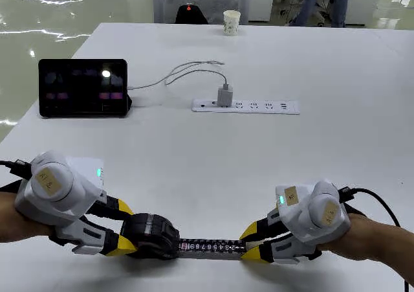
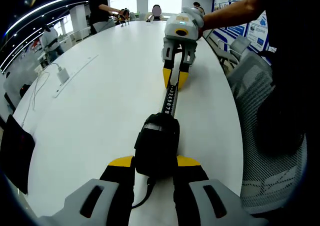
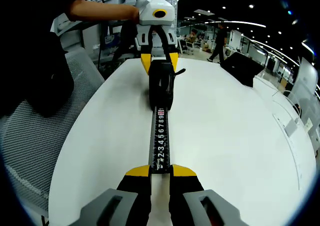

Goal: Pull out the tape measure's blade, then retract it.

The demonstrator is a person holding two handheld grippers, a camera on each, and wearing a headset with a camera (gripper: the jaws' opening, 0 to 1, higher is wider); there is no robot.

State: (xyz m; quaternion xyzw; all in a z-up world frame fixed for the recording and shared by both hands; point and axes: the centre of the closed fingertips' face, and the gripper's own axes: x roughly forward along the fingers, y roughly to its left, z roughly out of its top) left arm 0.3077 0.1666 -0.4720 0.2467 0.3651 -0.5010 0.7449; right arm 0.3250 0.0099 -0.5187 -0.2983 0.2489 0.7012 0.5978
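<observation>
Black tape measure case (image 1: 152, 235) on the tabletop (image 1: 259, 162), pinched by left tongs (image 1: 126, 227); right tongs (image 1: 249, 245) clamp the blade (image 1: 210, 246), stretched straight between them. Any further pull runs rightward, away from the case.

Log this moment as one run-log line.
left gripper: shut on tape measure case | right gripper: shut on blade end | blade: short stretch out, numbers up, over table | phase: pulling or retracting, cannot tell
</observation>
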